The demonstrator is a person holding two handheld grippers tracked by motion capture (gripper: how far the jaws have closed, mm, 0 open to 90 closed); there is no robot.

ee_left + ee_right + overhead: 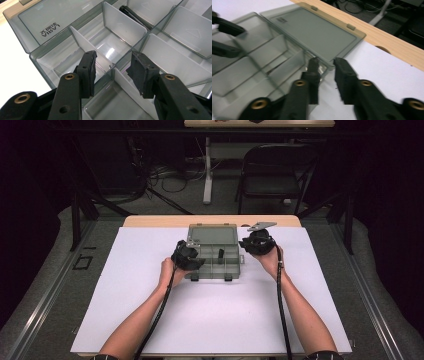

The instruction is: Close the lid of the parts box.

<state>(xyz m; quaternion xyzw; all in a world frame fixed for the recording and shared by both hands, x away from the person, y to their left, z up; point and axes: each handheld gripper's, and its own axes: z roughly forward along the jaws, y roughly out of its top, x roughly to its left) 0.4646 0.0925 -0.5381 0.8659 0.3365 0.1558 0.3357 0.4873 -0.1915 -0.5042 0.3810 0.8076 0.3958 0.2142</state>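
From the high view, a clear grey compartment box point(214, 252) lies open on the white sheet point(210, 315) at the table's far middle, lid flat behind it; the left gripper point(191, 260) hangs over its left side, the right gripper point(254, 243) just beside its right edge.

In the left gripper view, the jaws stand apart, straddling a white divider point(87, 48), clamping nothing; a black pen-like piece point(133, 16) lies farther in.

In the right gripper view, the jaws are nearly together, nothing between them, near the box's corner; the lid point(312, 32) lies flat. Probably light, stiff, slippery plastic; best gripped by a wall.
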